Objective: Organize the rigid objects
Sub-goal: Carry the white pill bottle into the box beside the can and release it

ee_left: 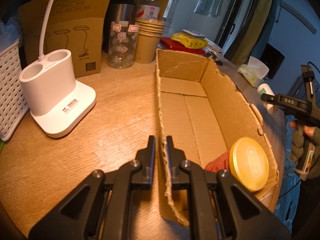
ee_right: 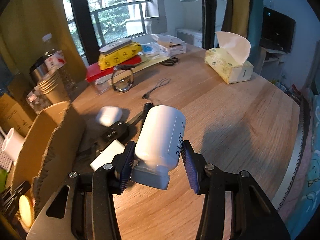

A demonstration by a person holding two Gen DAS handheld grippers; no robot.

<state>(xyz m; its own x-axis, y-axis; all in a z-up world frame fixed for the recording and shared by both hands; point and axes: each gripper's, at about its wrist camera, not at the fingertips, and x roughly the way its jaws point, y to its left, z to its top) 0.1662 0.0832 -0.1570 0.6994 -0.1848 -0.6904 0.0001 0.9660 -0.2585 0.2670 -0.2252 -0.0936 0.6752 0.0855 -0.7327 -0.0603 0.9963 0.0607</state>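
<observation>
The left hand-held gripper point(ee_left: 160, 146) is pinching a cardboard box point(ee_left: 230, 100) wall, jaws nearly together, angled downward — the right hand-held gripper point(ee_right: 158, 160) is clamping a white bottle point(ee_right: 162, 136), also tilted downward.

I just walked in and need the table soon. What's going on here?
A person is tidying loose items into a cardboard box. The left claw is clamped on the box's near wall, steadying it. The right claw holds a white bottle above the table, beside the box. A yellow-lidded jar already lies inside.
</observation>
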